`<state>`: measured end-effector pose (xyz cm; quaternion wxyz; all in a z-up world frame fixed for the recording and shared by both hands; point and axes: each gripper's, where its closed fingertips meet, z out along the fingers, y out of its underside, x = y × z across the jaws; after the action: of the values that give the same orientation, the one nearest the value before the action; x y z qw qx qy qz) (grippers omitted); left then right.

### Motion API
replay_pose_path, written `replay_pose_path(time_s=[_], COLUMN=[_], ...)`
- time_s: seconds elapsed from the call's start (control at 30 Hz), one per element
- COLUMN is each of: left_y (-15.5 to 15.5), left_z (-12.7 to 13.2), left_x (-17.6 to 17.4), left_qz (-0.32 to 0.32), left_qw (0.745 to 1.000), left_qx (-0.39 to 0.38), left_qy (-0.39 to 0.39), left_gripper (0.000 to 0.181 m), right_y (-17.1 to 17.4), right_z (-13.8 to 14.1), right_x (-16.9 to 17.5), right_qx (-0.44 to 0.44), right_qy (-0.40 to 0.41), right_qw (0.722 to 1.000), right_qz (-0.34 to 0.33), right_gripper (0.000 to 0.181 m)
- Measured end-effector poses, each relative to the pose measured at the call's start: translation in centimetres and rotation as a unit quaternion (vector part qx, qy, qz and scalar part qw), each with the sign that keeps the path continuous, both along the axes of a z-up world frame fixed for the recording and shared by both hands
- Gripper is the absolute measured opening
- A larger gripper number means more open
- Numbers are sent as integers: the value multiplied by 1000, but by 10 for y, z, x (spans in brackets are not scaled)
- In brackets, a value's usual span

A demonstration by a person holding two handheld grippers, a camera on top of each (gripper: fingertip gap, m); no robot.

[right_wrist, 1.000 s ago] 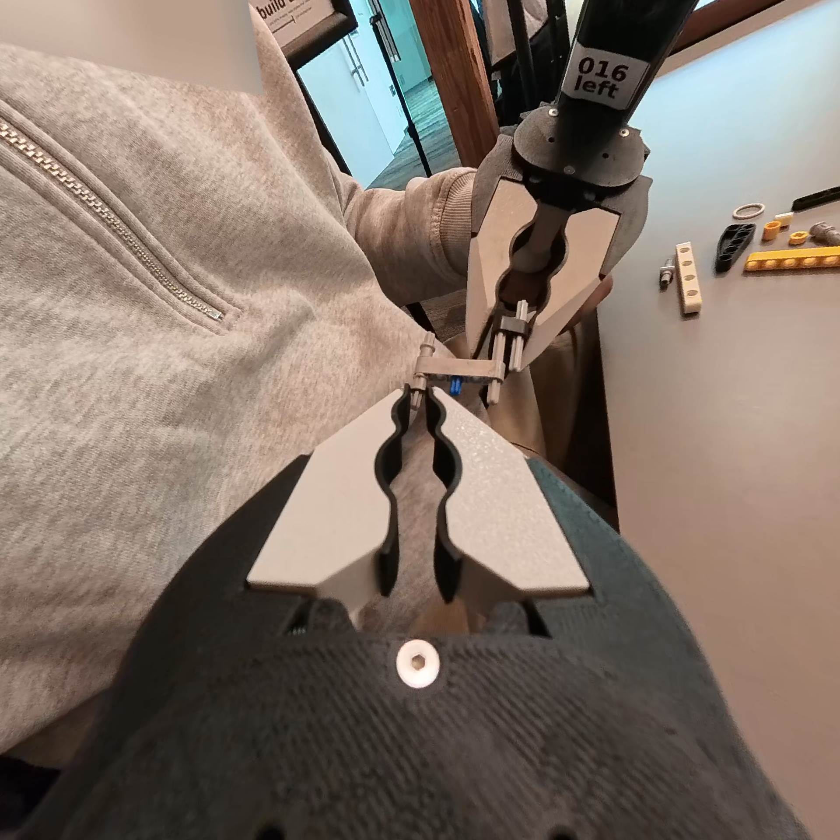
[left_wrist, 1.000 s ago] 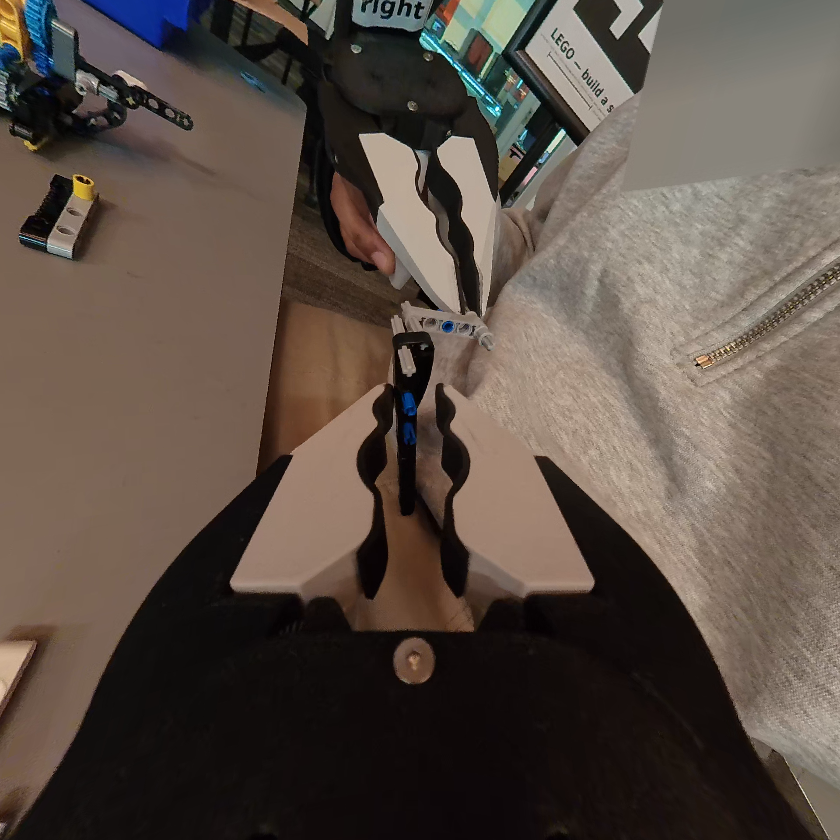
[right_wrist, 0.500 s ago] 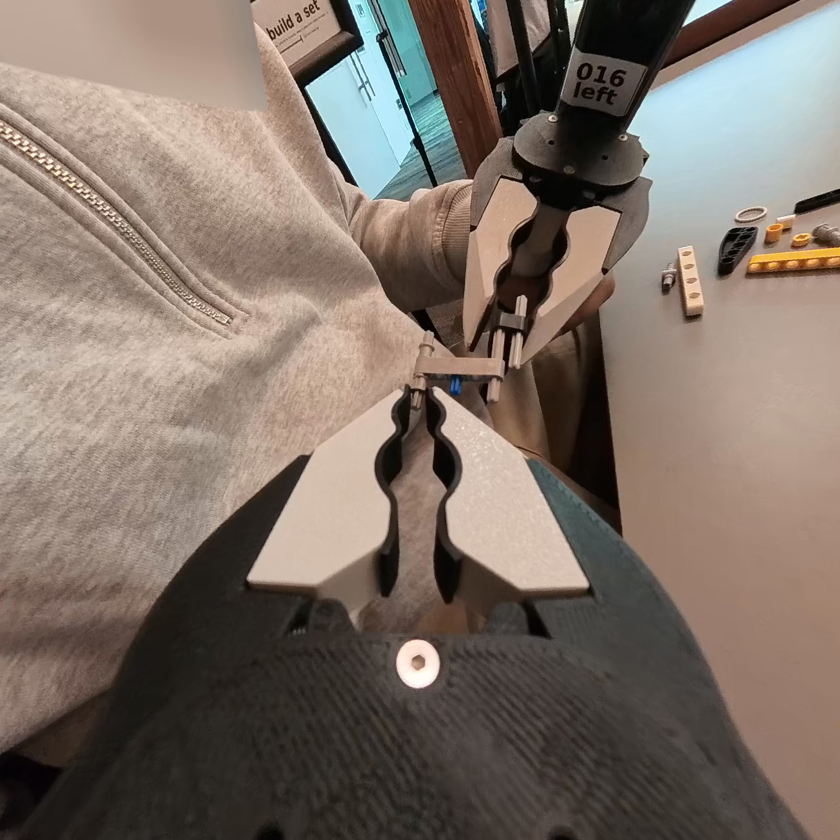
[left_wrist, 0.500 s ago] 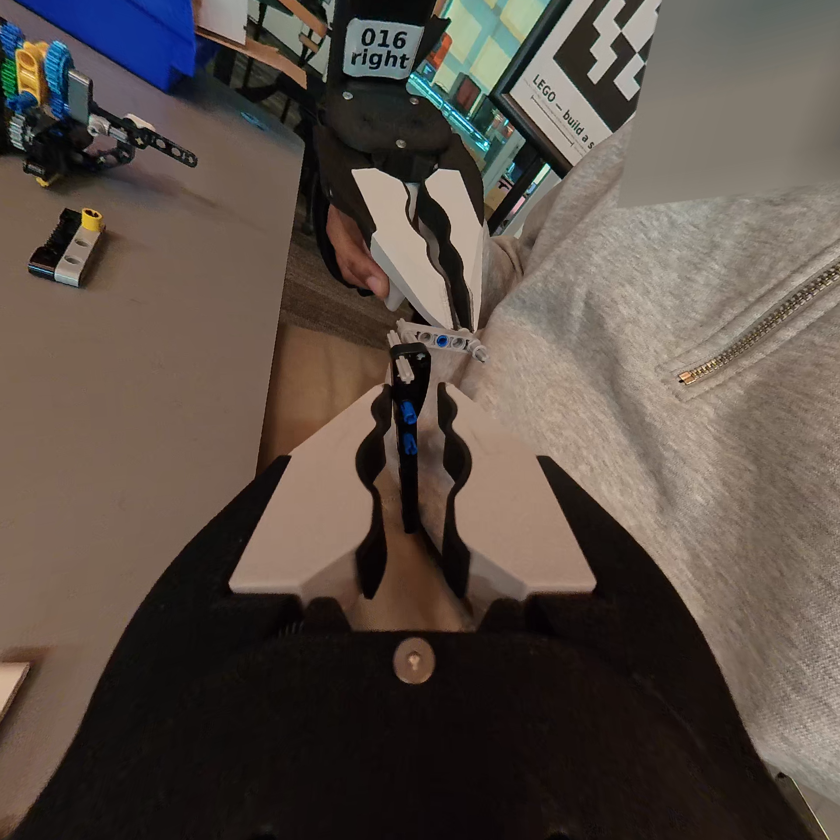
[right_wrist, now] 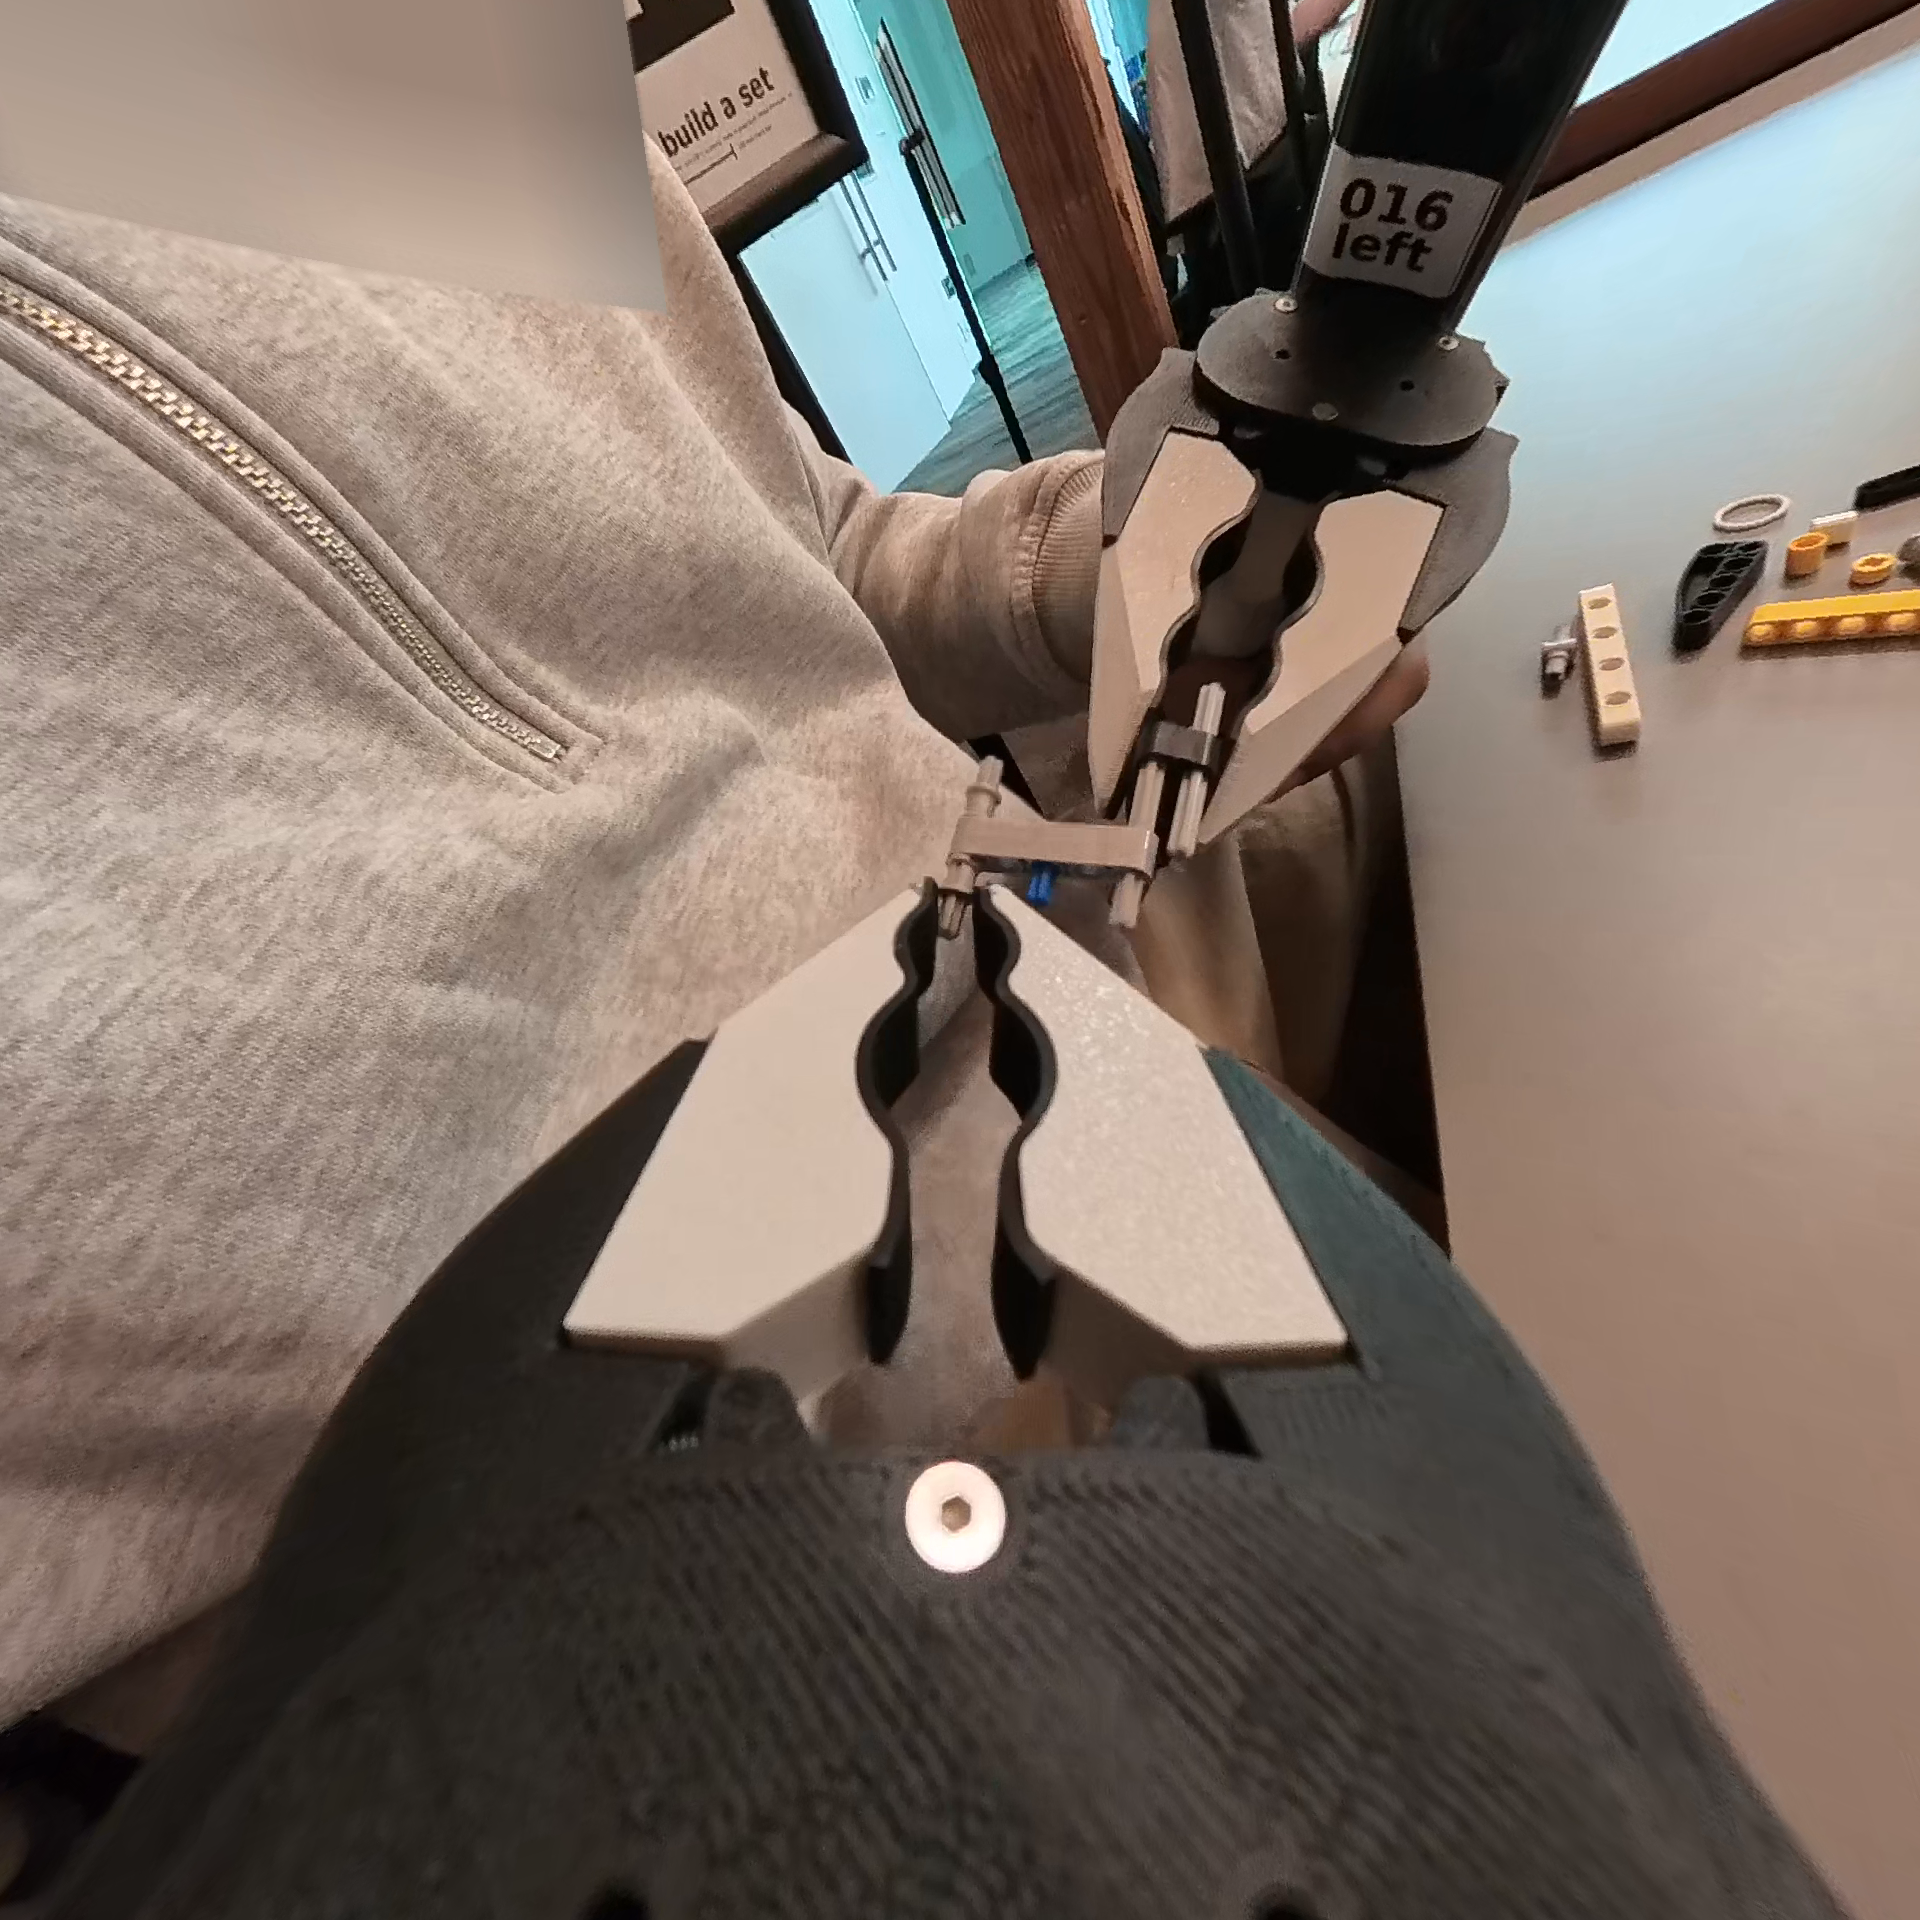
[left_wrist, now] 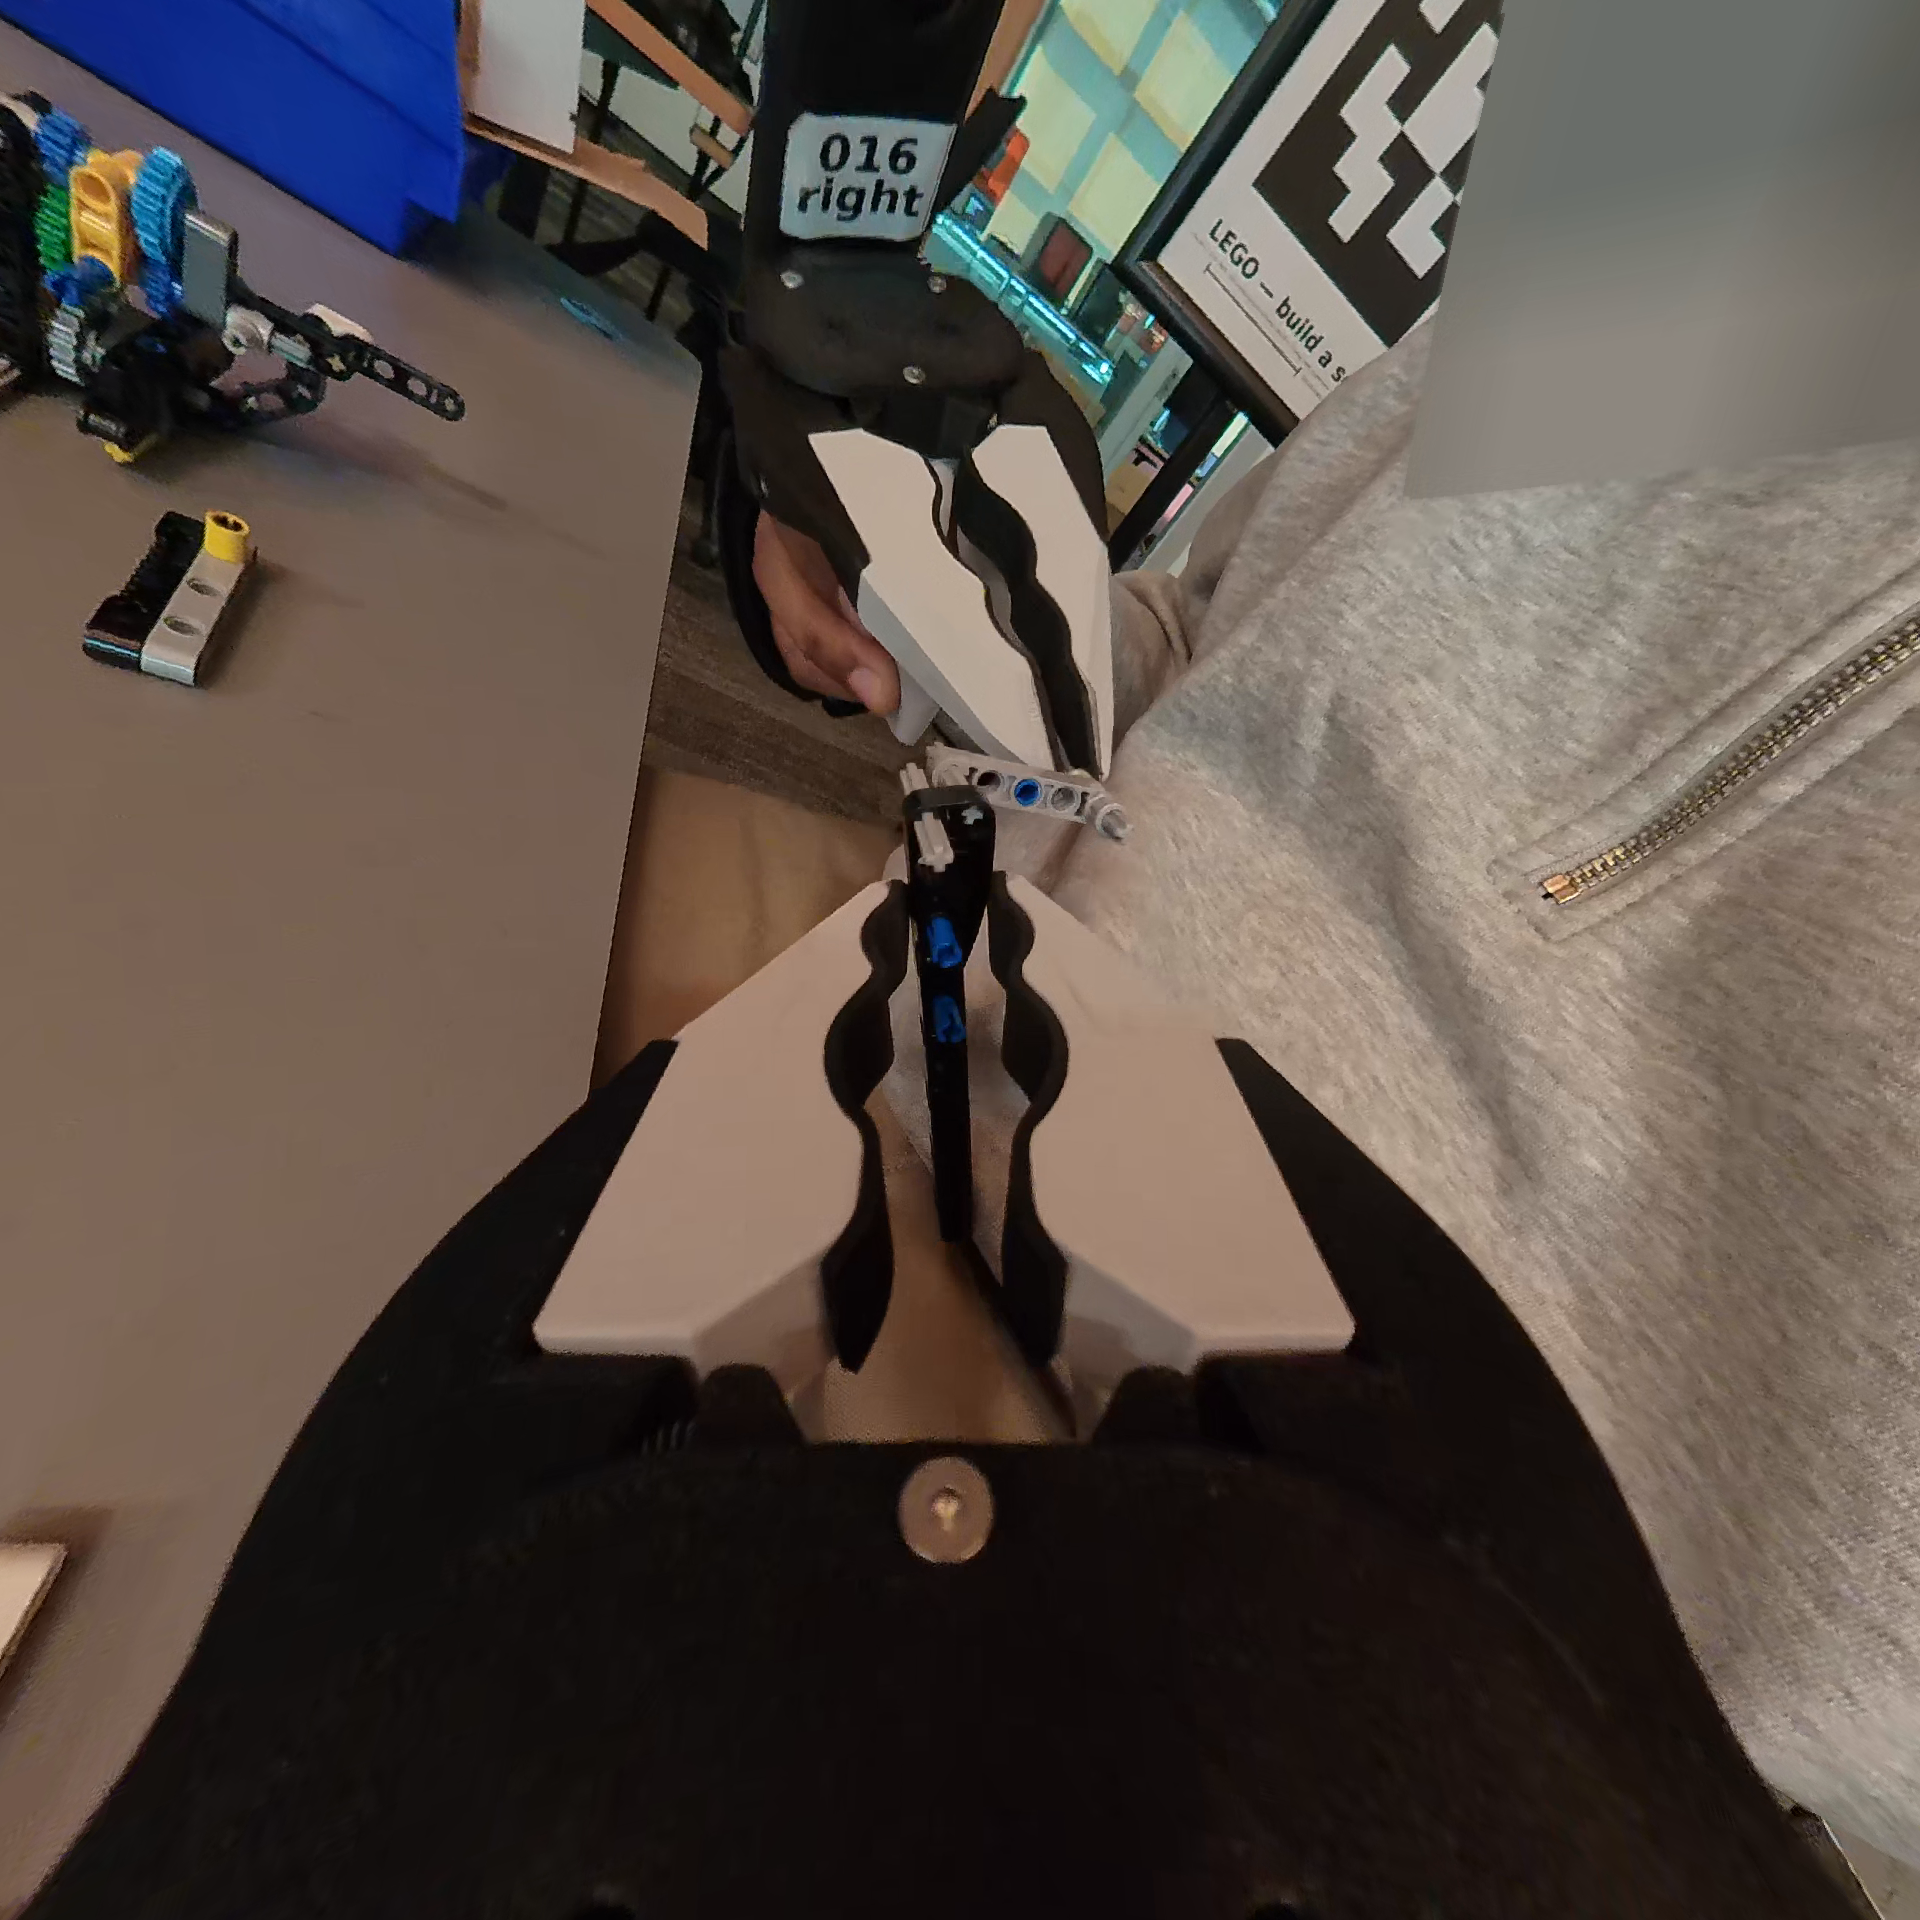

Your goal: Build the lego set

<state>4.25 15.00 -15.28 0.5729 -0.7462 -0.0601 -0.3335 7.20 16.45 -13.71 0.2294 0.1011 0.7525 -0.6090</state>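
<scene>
Left wrist view: a grey table [left_wrist: 312, 935] fills the left side; a blue bin [left_wrist: 260, 94] stands at its far edge. Near the far left corner sits a partly built model [left_wrist: 135, 312] with blue and green gears, a yellow connector and black beams. Just nearer lies a small black-and-grey block [left_wrist: 171, 603] with a yellow pin. Behind the table's right edge the room shows a framed sign [left_wrist: 1340, 177] and lit windows. At right, a person's grey zip sweatshirt [left_wrist: 1507, 935].

Off the table's edge, over the person's lap, the left gripper [left_wrist: 948, 894] pinches a black beam [left_wrist: 945, 1039] standing on edge between its fingers; two blue pins sit in the beam, and a light pin at its far tip. The right gripper [left_wrist: 1075, 758] points down toward it, its fingers nearly together on one end of a grey beam [left_wrist: 1023, 795] with a blue pin in the middle hole. The grey beam's other end meets the black beam's tip.

Right wrist view: the right gripper [right_wrist: 961, 904] clamps a pin on the grey beam [right_wrist: 1049, 836]; the left gripper [right_wrist: 1174, 821] is opposite. Loose parts [right_wrist: 1714, 623], white, black, yellow and orange, lie by the table's [right_wrist: 1662, 1143] far edge, before a wooden post [right_wrist: 1060, 187].
</scene>
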Motion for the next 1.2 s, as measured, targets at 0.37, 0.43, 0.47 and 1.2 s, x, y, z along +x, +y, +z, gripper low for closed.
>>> replay_pose_path(time_s=[0.37, 0.43, 0.47, 1.2], left_y=[1, 1, 1, 8], left_z=[6, 7, 7, 3], left_x=[-1, -1, -1, -5], left_qz=[6, 7, 9, 30], left_qw=[1000, 1000, 1000, 999], left_qx=[15, 19, 19, 11], left_qy=[1, -2, -1, 12], left_gripper=[10, 10, 10, 10], right_y=[-4, -4, -4, -8], right_z=[6, 8, 8, 12], right_x=[1, -2, -3, -14], right_qx=[-25, -28, -29, -50], right_qy=[-3, -4, -3, -21], right_qw=[1000, 1000, 1000, 997], right_qz=[0, -8, -11, -46], right_gripper=[6, 6, 6, 13])
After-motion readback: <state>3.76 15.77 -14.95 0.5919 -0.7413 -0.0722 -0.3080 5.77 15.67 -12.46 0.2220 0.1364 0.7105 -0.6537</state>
